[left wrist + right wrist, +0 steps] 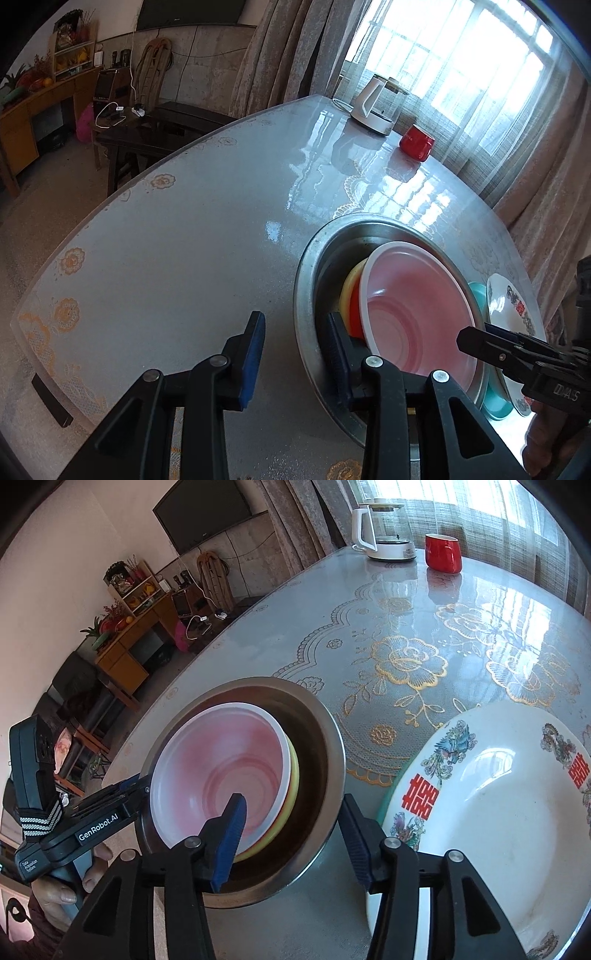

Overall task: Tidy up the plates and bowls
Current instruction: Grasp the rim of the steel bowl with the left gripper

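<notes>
A steel basin (306, 295) (325, 738) holds a pink bowl with a white rim (410, 306) (221, 775), tilted on yellow and red bowls (351, 291). My left gripper (297, 350) is open, its jaws astride the basin's near rim. My right gripper (293, 834) is open, astride the basin's right rim; it also shows in the left wrist view (476, 338). A white decorated plate (491, 805) (509, 306) lies on a teal plate (480, 295) just right of the basin.
A glass kettle (380, 103) (384, 531) and a red mug (417, 142) (443, 552) stand at the table's far end. A dark flat object (51, 398) lies near the left edge. The floral tablecloth (406, 657) is glossy. Furniture stands beyond the left table edge.
</notes>
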Available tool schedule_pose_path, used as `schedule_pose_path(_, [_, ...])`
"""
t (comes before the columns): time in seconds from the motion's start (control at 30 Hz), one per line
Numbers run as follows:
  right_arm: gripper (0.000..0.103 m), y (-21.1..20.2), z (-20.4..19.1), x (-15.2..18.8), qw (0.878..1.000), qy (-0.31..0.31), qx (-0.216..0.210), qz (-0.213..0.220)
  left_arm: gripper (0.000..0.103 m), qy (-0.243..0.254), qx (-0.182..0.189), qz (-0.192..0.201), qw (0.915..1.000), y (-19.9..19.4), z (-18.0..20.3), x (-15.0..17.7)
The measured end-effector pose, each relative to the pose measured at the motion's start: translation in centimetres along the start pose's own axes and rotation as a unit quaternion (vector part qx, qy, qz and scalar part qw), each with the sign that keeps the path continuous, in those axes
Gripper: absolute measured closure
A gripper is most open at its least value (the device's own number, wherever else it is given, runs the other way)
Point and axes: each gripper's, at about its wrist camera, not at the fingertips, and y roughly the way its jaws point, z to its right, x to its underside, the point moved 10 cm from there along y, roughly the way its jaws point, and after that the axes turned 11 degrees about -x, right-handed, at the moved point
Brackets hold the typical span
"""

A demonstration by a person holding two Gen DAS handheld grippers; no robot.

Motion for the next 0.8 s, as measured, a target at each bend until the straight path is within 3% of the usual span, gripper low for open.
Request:
schedule_pose_path(0.33, [0.049, 1.2, 0.0, -0.5, 0.997, 0.041, -0.06, -0.007, 0.067, -0.033, 0.02, 0.008, 0.9992, -0.1, -1.5, -0.7])
schedule_pose_path(0.5, [0.049, 0.0, -0.5, -0.8, 0.999, 0.017, -0.039, 0.004, 0.069, -0.008, 0.009, 0.018, 0.9998, -0.7, -1.5, -0.8])
schedule_pose_path(0.63, [0.049, -1.0, 0.3, -1.3, 1.0, -0.012, 0.013, 0.011, 0.069, -0.008, 0.008, 0.017, 0.9998, -0.7, -1.5, -0.9])
schedule_pose_path(0.73, [0.066, -1.1, 1.0, -1.2, 0.999, -0.014, 0.029, 0.008, 0.069, -0.007, 0.005, 0.017, 0.9998, -0.5, -1.5, -0.9])
schedule_pose_path(0.8, [0.07, -1.0, 1.4, -1.1, 0.999, -0.013, 0.035, 0.005, 0.069, -0.005, 0.004, 0.017, 0.9998, -0.4, -1.4, -0.9])
